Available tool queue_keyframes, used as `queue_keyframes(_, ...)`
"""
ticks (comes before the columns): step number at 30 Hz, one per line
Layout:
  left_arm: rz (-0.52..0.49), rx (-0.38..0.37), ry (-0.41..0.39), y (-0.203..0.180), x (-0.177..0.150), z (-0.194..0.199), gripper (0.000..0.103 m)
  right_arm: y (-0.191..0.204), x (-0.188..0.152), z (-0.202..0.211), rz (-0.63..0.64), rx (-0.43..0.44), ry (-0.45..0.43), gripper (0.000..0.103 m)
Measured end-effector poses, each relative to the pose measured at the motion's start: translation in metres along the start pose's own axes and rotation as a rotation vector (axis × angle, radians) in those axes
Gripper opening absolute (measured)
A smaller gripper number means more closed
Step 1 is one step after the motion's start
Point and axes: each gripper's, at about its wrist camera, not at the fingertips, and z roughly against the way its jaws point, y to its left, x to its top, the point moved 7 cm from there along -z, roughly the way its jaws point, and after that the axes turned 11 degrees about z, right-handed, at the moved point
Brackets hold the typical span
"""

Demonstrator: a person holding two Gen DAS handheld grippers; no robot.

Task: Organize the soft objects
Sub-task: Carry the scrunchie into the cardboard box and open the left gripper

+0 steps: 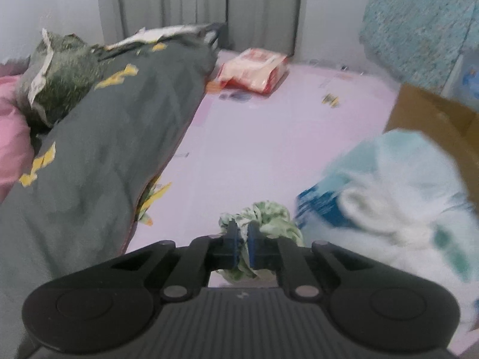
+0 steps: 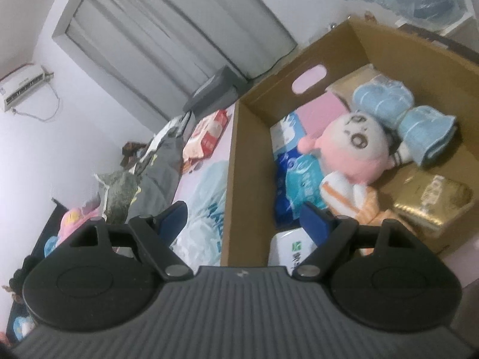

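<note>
The left gripper (image 1: 243, 236) has its jaws pressed together on a green and white scrunchie (image 1: 271, 220), whose ruffled cloth bulges out in front of and below the blue pads. It sits low over a bed (image 1: 269, 137) covered in a pale pink sheet. To the left of it lies a heap of dark grey bedding (image 1: 113, 137) with yellow marks, and a dark green crumpled bag (image 1: 57, 71) rests on top of that heap. Farther back on the sheet lies a red and white packet (image 1: 254, 70), near the grey curtain (image 1: 197, 3). Just to the right of the scrunchie is a blurred pale blue and white plastic pack (image 1: 398, 191), and behind it a corner of a cardboard box (image 1: 434, 110).

The right gripper (image 2: 244, 214) hangs with its jaws wide apart and nothing between them, straddling the near wall of the cardboard box (image 2: 248, 155). Inside the box lie a pink and white plush doll (image 2: 356, 146), a rolled light blue towel (image 2: 404, 113), a blue and white tissue pack (image 2: 296, 176), an orange striped cloth (image 2: 350, 194) and a gold packet (image 2: 431, 200). Outside the box, to its left, the pale blue plastic pack (image 2: 206, 206) rests on the bed. An air conditioner (image 2: 22, 85) hangs on the white wall.
</note>
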Motion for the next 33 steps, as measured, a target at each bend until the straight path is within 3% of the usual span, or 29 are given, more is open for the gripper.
queue_keyframes(7,-0.058,-0.151,-0.112,-0.056,0.033,0.061,0.007,-0.02,0.012,0.034,-0.014,-0.05,-0.102,0.082)
queue_keyframes(13,-0.155,-0.41,-0.127,-0.148,0.052,0.103,0.008,-0.048,0.018,0.077,-0.043,-0.146,-0.215,0.082)
queue_keyframes(18,-0.281,-0.594,-0.009,-0.247,0.031,0.107,0.008,-0.079,0.01,0.115,-0.106,-0.226,-0.289,0.082)
queue_keyframes(22,-0.377,-0.66,0.08,-0.315,-0.001,0.094,0.008,-0.098,0.001,0.139,-0.149,-0.277,-0.318,0.082)
queue_keyframes(26,-0.413,-0.747,0.232,-0.375,-0.041,0.071,0.01,-0.111,-0.007,0.153,-0.175,-0.315,-0.334,0.083)
queue_keyframes(28,-0.448,-0.75,0.315,-0.399,-0.067,0.048,0.02,-0.116,-0.01,0.157,-0.187,-0.323,-0.338,0.083)
queue_keyframes(30,-0.498,-0.691,0.362,-0.409,-0.089,0.029,0.036,-0.118,-0.013,0.157,-0.192,-0.327,-0.33,0.083)
queue_keyframes(33,-0.487,-0.654,0.422,-0.401,-0.102,0.017,0.042,-0.116,-0.015,0.158,-0.171,-0.338,-0.325,0.084)
